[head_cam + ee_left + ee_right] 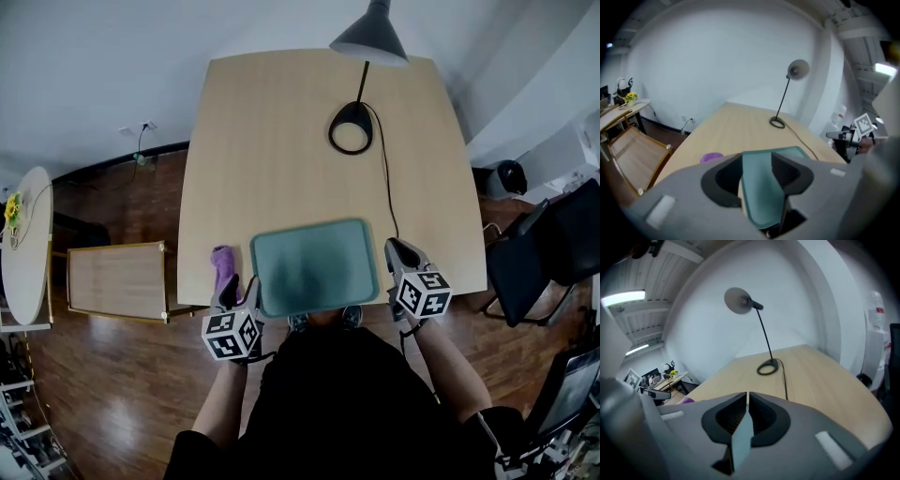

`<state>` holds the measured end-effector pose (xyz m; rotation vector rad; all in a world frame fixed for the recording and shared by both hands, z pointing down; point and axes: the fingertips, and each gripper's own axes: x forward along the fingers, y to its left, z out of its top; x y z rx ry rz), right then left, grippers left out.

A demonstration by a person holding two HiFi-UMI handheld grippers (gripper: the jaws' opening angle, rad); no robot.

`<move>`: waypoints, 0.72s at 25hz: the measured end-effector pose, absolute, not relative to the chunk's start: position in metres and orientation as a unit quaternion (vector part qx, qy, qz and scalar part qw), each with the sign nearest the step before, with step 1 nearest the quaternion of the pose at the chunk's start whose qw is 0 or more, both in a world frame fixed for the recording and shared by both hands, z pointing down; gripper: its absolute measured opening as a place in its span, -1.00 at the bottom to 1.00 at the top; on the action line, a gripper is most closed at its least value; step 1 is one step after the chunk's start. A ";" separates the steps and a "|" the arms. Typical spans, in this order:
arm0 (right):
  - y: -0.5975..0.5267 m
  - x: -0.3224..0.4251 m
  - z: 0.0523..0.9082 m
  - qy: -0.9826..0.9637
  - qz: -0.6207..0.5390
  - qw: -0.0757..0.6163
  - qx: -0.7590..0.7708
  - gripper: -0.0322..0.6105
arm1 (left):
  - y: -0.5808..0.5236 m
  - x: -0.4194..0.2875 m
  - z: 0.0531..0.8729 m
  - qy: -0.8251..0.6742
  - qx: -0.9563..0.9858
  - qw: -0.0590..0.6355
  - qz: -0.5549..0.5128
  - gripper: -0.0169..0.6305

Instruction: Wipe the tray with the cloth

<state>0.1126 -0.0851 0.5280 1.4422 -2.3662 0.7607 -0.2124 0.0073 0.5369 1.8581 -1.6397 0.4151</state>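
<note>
Tray (314,265) at table (281,141) near edge, surface blurred, unclear whether flat or lifted; right gripper (401,253) jaws clamped on tray's right rim, seen edge-on as thin teal strip; left gripper (236,289) jaws apart at tray's left rim, pads not pressing; cloth (222,263) on table just left of tray, near end hidden behind left gripper.

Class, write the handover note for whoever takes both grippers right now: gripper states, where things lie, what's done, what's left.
The left gripper is open and empty, at the left edge of the teal tray.
The right gripper is shut on its right rim.
The purple cloth lies loose on the table, left of the tray.
Done: wiping cannot be judged.
Left: take the cloth, wipe the tray.
</note>
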 end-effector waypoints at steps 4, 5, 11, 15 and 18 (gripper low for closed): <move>-0.090 0.094 0.447 -0.861 0.175 0.068 0.472 -0.84 | -0.015 -0.176 0.464 -0.590 0.776 0.184 0.125 -0.35; -0.091 0.091 0.430 -0.867 0.158 0.055 0.470 -0.84 | -0.021 -0.171 0.445 -0.585 0.788 0.148 0.119 -0.37; -0.087 0.082 0.362 -0.879 0.090 0.002 0.469 -0.84 | -0.037 -0.155 0.359 -0.596 0.798 0.070 0.063 -0.41; -0.084 0.085 0.348 -0.879 0.064 -0.003 0.472 -0.84 | -0.036 -0.148 0.344 -0.596 0.799 0.058 0.046 -0.43; -0.084 0.086 0.346 -0.880 0.056 -0.001 0.471 -0.86 | -0.034 -0.145 0.344 -0.594 0.801 0.058 0.049 -0.44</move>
